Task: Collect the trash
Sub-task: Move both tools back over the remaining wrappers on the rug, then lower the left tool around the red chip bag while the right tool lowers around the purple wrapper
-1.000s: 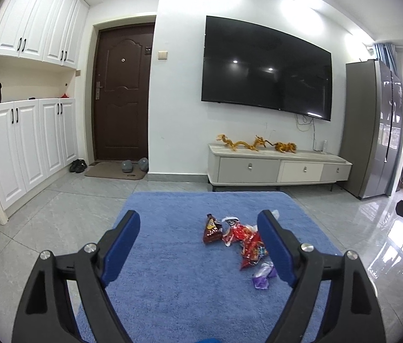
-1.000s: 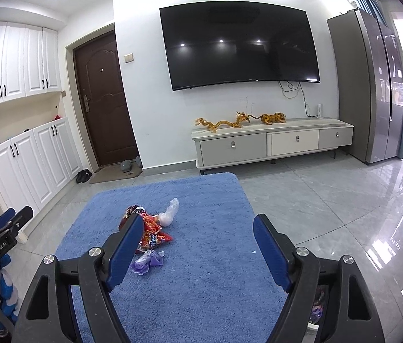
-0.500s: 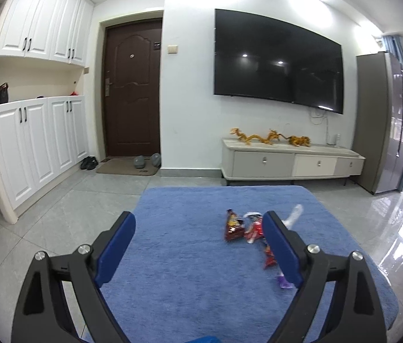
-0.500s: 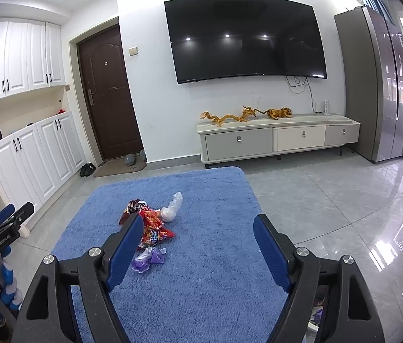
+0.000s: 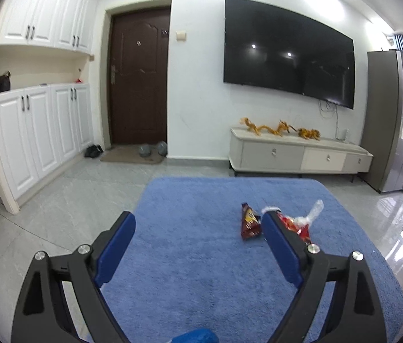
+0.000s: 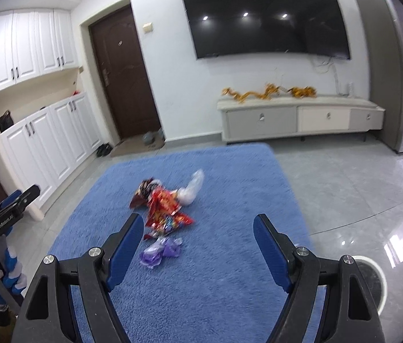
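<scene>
A small pile of trash lies on the blue rug (image 6: 230, 188): a dark brown snack packet (image 5: 249, 225), a red wrapper (image 6: 164, 208), a clear plastic bag (image 6: 191, 190) and a crumpled purple wrapper (image 6: 161, 251). My left gripper (image 5: 198, 228) is open and empty above the rug, with the pile beside its right finger, which hides part of it. My right gripper (image 6: 198, 231) is open and empty, with the purple wrapper between its fingers and just ahead of them. The left gripper also shows at the left edge of the right wrist view (image 6: 7, 211).
A round white-rimmed bin (image 6: 372, 283) stands on the tile floor at the rug's right edge. A TV cabinet (image 5: 301, 157) stands against the far wall, white cupboards (image 5: 41, 131) at the left, a grey fridge (image 5: 390, 120) at the right. Shoes (image 5: 93, 151) lie by the door.
The left gripper has swung left, so the pile now sits by its right finger. The right gripper has moved forward and down toward the pile. Both stay open.
</scene>
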The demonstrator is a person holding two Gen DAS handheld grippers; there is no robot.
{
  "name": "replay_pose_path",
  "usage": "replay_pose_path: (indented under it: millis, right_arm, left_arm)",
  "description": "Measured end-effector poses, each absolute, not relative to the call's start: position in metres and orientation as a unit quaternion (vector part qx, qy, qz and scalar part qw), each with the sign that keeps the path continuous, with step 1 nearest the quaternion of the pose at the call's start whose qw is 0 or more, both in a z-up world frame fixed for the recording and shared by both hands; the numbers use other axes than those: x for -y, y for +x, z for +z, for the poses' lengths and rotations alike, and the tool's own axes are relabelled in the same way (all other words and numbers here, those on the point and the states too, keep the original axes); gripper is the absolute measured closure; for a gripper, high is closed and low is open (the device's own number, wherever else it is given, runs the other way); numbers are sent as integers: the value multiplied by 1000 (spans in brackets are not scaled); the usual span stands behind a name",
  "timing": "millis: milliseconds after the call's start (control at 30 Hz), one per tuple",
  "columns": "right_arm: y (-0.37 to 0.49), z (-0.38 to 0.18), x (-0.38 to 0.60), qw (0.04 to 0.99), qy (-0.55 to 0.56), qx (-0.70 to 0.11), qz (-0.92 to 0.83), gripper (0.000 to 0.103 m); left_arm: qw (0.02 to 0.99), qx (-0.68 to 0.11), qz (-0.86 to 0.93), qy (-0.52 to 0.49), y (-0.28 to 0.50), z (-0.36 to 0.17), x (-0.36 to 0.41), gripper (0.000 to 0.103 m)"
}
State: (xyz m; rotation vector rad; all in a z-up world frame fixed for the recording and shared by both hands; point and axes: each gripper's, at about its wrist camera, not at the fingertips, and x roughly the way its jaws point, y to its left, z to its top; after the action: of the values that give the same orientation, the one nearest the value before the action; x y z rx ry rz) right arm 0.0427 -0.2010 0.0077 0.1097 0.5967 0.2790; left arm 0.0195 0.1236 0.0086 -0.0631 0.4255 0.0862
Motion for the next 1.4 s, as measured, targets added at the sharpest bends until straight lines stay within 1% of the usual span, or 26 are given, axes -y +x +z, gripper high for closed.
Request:
replay_pose_path:
  millis: [333,633,700,733,800,933,1400]
  right_arm:
    - [93,-58,159,895,47,-383,223,25]
    - [129,-96,135,870,45,-418,257,26]
    - [132,-102,133,865,40,-425,263,36]
    - [135,-105,131,862,40,-430,267,49]
    - [134,-107,136,856,51,-431,281,55]
    - [127,-104,149,856,54,-427,287,59]
    - [95,-94,200,865,81,-421,260,60]
  left_arm:
    - [960,-277,16,-29,73,-33,-104,13]
    - [943,-332,-30,-27,122,-62,-86,13]
    - [939,-341,-42,-27,130,-65,-81,13]
    - [937,-345,-49,-26,133,-67,-79,14]
    - [933,-353,-61,-23,139,-69,-71,14]
    - [926,-366,-91,-15,146,-76,-51,14]
    - [900,-413,-141,6,175,-101,6,14]
